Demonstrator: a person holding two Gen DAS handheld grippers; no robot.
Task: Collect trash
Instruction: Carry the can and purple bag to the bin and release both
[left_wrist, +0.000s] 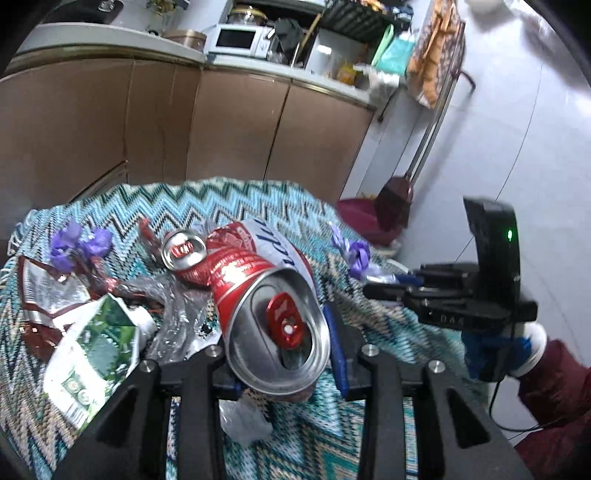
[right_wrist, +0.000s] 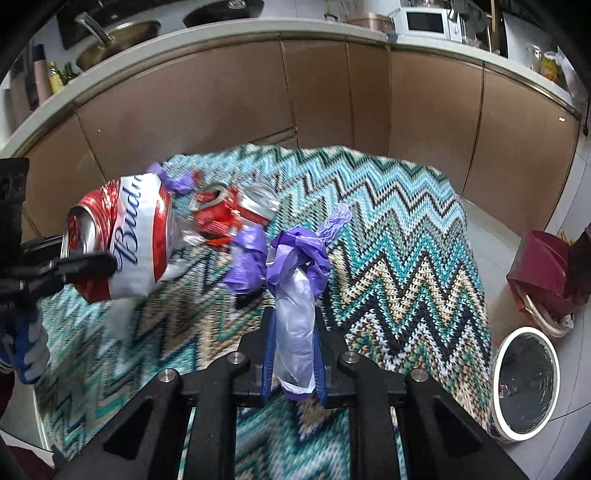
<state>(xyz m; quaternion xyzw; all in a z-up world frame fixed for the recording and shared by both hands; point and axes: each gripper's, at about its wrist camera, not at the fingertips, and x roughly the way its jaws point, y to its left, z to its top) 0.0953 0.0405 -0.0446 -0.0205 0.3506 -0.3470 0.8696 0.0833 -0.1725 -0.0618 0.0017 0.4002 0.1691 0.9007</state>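
A crushed red and white beer can (left_wrist: 273, 302) is lifted off the zigzag cloth (left_wrist: 258, 206), and my left gripper (left_wrist: 284, 354) is shut on it, its blue pads pressing both sides. From the right wrist view the same can (right_wrist: 125, 240) hangs at the left in that gripper (right_wrist: 85, 266). My right gripper (right_wrist: 295, 347) is shut on a wad of purple and clear plastic bag (right_wrist: 295, 306). On the cloth lie a second crushed can (left_wrist: 184, 251), a purple wrapper (left_wrist: 81, 243), a foil wrapper (left_wrist: 48, 291), a green and white packet (left_wrist: 92, 354) and clear film (left_wrist: 177, 314).
A white-rimmed bin with a black liner (right_wrist: 524, 384) stands on the floor right of the table. A dark red dustpan (right_wrist: 546, 273) leans behind it. Brown cabinets (right_wrist: 295, 92) run along the far side. A gloved hand (right_wrist: 26, 350) holds the left tool.
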